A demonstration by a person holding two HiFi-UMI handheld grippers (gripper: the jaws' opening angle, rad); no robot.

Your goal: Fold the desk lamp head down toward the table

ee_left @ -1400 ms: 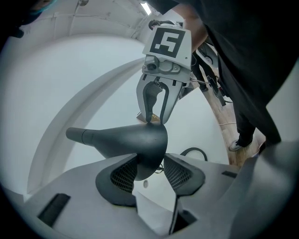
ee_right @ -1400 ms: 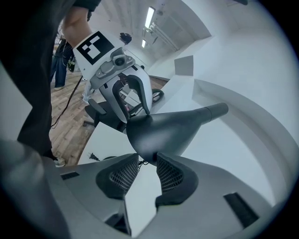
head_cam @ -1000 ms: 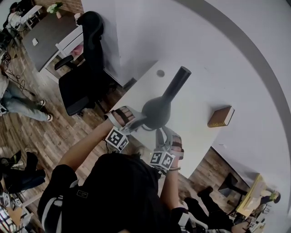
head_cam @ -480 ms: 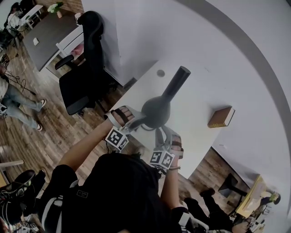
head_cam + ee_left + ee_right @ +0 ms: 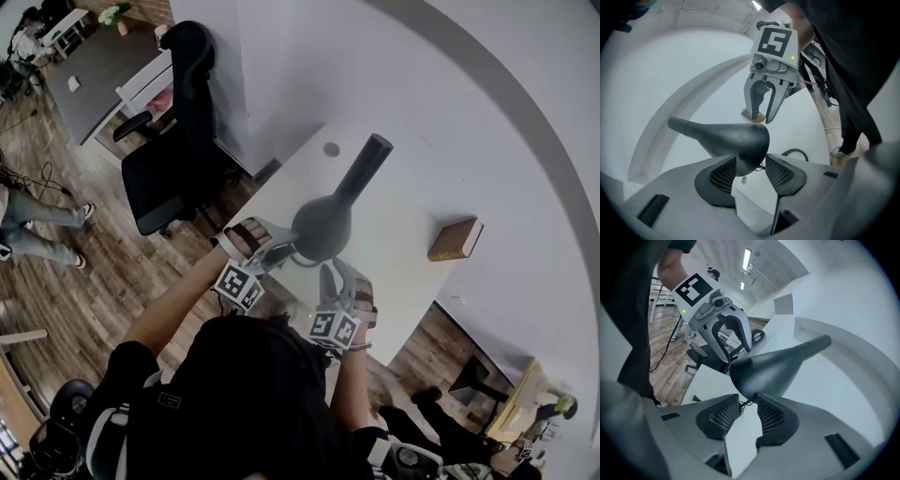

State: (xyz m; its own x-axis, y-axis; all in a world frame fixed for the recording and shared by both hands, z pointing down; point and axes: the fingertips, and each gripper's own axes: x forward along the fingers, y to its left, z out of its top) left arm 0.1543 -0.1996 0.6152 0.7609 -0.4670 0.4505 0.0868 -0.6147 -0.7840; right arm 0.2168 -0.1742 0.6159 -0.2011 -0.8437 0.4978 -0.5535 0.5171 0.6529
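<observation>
The desk lamp head is a dark grey cone. Its neck slants up and away over the white table. My left gripper holds the cone's wide rim from the left, and in the left gripper view the lamp head fills the gap between the pads. My right gripper grips the same rim from the near side; in the right gripper view the lamp head sits between its pads. Each gripper view also shows the other gripper: the right gripper and the left gripper.
A brown book lies on the table to the right. A black office chair stands at the table's left end, over a wooden floor. A white wall with a curved band runs behind. A black cord lies on the table.
The lamp head and both grippers have hardly moved. A person on the floor at the far left has walked further out of view.
</observation>
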